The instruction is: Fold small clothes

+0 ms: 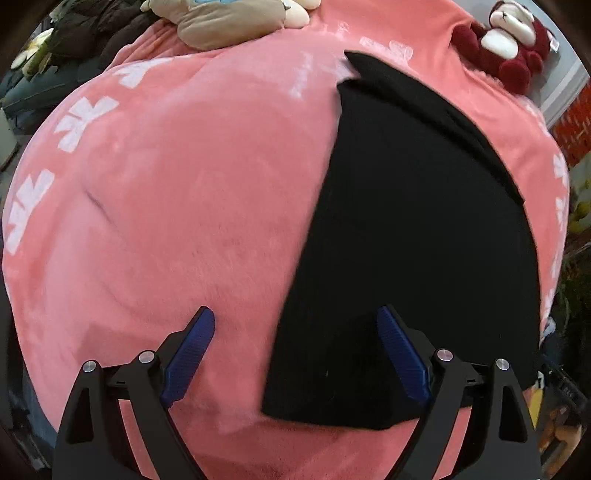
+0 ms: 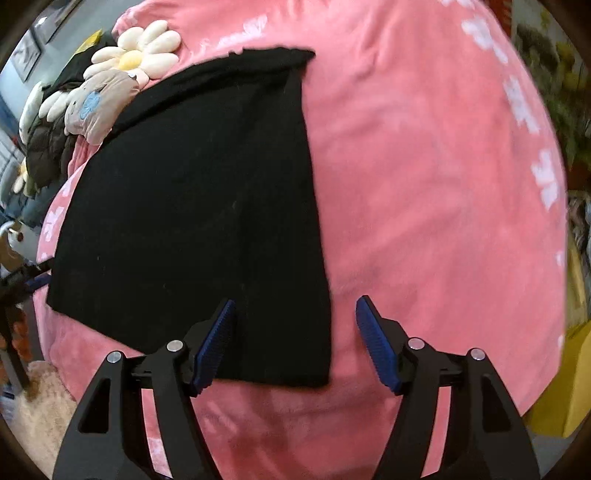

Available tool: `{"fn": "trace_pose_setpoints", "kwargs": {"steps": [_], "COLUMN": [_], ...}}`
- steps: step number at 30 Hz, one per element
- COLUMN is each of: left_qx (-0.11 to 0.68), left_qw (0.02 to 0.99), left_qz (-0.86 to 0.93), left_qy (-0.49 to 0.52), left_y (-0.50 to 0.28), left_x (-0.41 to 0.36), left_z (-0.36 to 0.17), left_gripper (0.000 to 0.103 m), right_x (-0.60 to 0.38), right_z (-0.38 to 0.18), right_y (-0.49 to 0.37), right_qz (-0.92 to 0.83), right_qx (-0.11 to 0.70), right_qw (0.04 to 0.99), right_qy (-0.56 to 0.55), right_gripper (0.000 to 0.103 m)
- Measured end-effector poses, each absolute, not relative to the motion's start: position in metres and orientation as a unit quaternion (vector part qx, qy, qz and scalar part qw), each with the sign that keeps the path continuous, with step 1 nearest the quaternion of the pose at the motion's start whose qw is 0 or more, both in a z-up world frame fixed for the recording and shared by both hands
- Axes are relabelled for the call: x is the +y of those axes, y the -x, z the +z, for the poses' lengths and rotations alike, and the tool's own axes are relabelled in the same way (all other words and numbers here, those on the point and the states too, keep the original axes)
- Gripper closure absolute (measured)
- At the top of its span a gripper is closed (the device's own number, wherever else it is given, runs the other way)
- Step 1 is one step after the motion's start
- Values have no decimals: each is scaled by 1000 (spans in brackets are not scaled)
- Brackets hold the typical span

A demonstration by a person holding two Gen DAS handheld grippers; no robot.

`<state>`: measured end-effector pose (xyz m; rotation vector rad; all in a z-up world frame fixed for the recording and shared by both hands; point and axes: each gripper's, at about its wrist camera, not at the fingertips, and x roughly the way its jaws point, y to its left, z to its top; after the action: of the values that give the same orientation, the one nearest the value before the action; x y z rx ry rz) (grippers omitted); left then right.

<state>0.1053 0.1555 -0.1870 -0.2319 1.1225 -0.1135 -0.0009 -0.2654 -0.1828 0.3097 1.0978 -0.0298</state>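
Black garment [image 1: 406, 229] is lying flat on pink fleece blanket [image 1: 166, 221] in left wrist view; left gripper [image 1: 295, 354] is hanging w/ jaws wide apart, gripping nothing. Right wrist view: right gripper [image 2: 295, 339] is hanging above garment's near corner, jaws apart, nothing between.

A bed covered by a pink blanket [image 1: 166, 221] with white flower prints carries a black garment [image 1: 406, 240] lying flat, a tan plush [image 1: 229, 26], a dark-red plush [image 1: 506, 48], and a daisy-shaped cushion [image 2: 136, 55] near its far edge.
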Motion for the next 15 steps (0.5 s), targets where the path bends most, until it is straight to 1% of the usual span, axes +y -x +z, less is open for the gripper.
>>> {"fn": "trace_pose_setpoints", "kwargs": {"steps": [2,4,5,6,7,8,9,10,11,12,13,15], "left_qx": [519,514,515,516,518,522,526,529,532,536,542,552], "left_qw": [848,850,848,846,842,838,834,833,834,833,828,814], "left_qz": [-46,-46,-51,-60,-72,-82,-90,-90,-81,-78,-78,-92], "left_qy": [96,106,114,121,131,139,142,136,121,116,123,159], "left_y": [-101,-99,-99,-99,-99,-100,-102,-104,-105,-105,-106,-104], "left_x": [150,149,150,150,150,151,151,150,150,150,154,164], "left_z": [-189,-189,-189,-187,-186,-186,-184,-183,-182,-182,-181,-177], "left_gripper": [16,16,17,17,18,22,34,43,64,90,101,101], "right_x": [-262,-259,-261,-263,-266,-269,-271,-270,-269,-267,-266,-264], "right_z": [-185,-185,-184,-184,-184,-184,-186,-185,-183,-180,-177,-166], "right_y": [-1,-2,-2,-2,-2,-2,-3,-2,-1,0,3,11], "right_qz": [-10,-1,2,5,13,16,25,27,25,27,26,28], "right_qx": [527,531,531,532,533,533,535,533,532,531,528,520], "right_qw": [838,835,832,829,824,821,814,814,815,816,817,822], "right_qy": [-145,-148,-159,-170,-193,-204,-224,-231,-228,-228,-229,-229], "right_gripper": [36,44,50,60,66,85,98,98,98,98,98,99]}}
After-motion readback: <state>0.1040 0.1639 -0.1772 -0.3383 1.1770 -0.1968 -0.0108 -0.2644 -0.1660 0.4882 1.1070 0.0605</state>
